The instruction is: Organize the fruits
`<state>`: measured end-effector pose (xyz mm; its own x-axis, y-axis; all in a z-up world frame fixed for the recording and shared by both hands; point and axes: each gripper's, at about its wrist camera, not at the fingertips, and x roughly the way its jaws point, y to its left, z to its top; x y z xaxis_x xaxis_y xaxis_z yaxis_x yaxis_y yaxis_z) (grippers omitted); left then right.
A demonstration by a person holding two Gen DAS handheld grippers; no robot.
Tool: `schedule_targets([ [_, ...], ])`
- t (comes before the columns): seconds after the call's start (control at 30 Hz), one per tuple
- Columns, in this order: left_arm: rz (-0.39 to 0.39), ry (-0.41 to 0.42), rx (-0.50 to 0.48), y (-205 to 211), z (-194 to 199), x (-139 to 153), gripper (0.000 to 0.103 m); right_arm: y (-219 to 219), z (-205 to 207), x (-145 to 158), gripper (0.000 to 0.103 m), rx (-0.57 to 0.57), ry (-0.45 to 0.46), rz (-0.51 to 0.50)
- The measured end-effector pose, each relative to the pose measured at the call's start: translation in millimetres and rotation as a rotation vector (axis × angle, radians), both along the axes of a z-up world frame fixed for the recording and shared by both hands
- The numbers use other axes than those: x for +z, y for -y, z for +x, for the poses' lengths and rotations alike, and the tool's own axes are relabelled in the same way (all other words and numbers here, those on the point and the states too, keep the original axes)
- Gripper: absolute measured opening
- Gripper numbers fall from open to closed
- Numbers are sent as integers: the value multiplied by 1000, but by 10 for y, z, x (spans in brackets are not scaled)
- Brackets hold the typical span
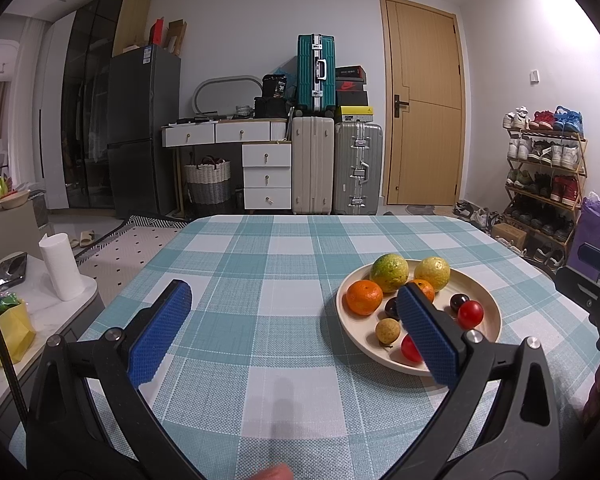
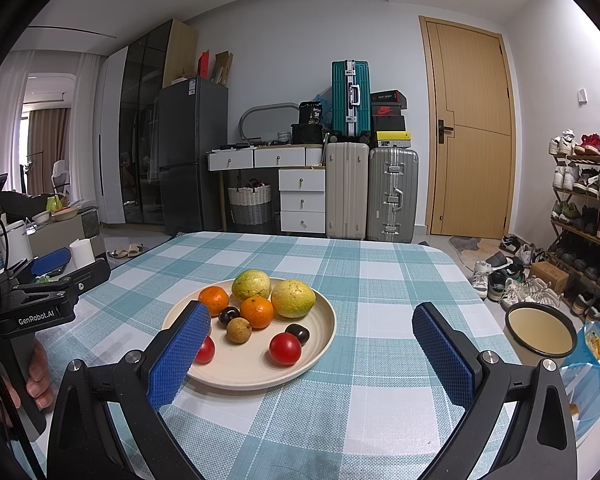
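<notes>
A cream plate [image 2: 240, 376] sits on the checked tablecloth and holds several fruits. Among them are two oranges [image 2: 257, 312], a green-yellow citrus [image 2: 251, 285], a yellow citrus [image 2: 293, 298], a brown longan [image 2: 239, 330], dark plums [image 2: 298, 334] and red tomatoes [image 2: 285, 349]. My right gripper [image 2: 312, 348] is open just in front of the plate, and its left finger hides part of one tomato [image 2: 205, 350]. My left gripper [image 1: 294, 320] is open and empty over bare cloth left of the plate [image 1: 488, 292]. Its right finger covers part of the fruits.
A cream bowl [image 2: 540, 332] and a blue snack bag [image 2: 592, 364] stand past the table's right edge. A paper roll [image 1: 60, 266] and a yellow bag [image 1: 4, 332] sit on a side table to the left. A hand [image 2: 36, 372] holds the left gripper's handle.
</notes>
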<state>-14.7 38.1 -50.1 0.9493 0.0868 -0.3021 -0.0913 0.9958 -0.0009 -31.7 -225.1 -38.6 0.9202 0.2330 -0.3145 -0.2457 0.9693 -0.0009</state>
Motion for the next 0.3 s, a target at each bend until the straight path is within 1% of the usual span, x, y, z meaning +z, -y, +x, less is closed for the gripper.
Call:
schedule_targets([
  [0.3,0,-1,-2,14,22,-17,103,0,0,-1,103,0,0,0],
])
